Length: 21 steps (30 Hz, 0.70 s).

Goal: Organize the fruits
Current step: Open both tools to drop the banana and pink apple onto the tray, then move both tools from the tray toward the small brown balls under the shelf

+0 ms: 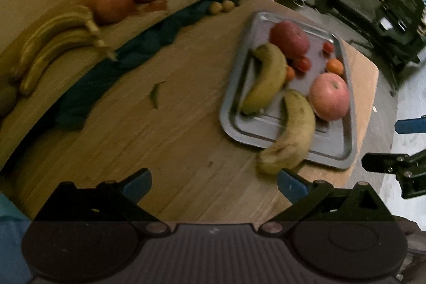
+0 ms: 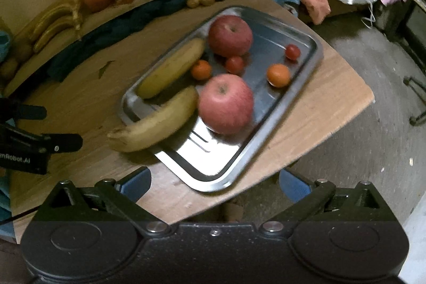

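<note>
Silver metal tray [image 2: 306,63] at centre frame is holding two yellow bananas [image 2: 170,68], two red apples [image 2: 226,103], two small oranges [image 2: 278,75] and two cherry tomatoes [image 2: 293,52]; both the left claw [image 1: 214,184] and the right claw [image 2: 215,184] are gaping wide, empty; the label at left is reading "mRobot.AI".

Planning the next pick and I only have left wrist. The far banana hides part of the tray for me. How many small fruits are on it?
Observer: Four. One small orange lies beside the far banana, a second orange lies apart from the rest, one tomato sits by the far apple, and another tomato is near the tray rim.
Operator: Right gripper is cut off at my frame edge. Is it holding anything?
Observer: No. The right gripper is open and empty, with its fingers on either side of the tray's near corner.
</note>
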### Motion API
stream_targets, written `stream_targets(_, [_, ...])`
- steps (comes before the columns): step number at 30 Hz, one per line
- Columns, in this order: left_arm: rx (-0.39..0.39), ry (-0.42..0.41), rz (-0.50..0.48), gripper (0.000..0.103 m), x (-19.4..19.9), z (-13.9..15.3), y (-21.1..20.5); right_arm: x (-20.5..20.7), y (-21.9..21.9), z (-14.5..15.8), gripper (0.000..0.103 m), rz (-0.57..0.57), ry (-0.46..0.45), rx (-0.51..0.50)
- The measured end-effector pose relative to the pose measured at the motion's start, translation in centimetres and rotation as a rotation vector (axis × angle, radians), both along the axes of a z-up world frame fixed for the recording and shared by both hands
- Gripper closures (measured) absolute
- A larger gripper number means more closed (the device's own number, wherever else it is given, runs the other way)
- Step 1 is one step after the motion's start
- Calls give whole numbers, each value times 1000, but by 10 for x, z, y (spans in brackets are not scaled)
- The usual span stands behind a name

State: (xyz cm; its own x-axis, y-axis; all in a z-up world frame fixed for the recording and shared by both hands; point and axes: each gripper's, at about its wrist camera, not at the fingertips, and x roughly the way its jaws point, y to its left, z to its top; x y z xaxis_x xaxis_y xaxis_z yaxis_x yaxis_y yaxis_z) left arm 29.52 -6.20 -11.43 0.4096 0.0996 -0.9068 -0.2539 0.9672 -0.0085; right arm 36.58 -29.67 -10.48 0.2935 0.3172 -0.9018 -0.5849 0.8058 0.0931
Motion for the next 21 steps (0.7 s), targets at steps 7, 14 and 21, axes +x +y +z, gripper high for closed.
stream_targets(7, [6, -27, 69, 0, -6, 4, 17, 1, 21, 12, 1, 68, -41, 14])
stream_targets(14, [12, -33, 124, 0, -6, 5, 30, 12, 37, 18, 1, 99, -87, 32])
stream_targets(21, [30, -5, 183, 0, 3, 3, 34, 31, 43, 10, 1, 133, -70, 64])
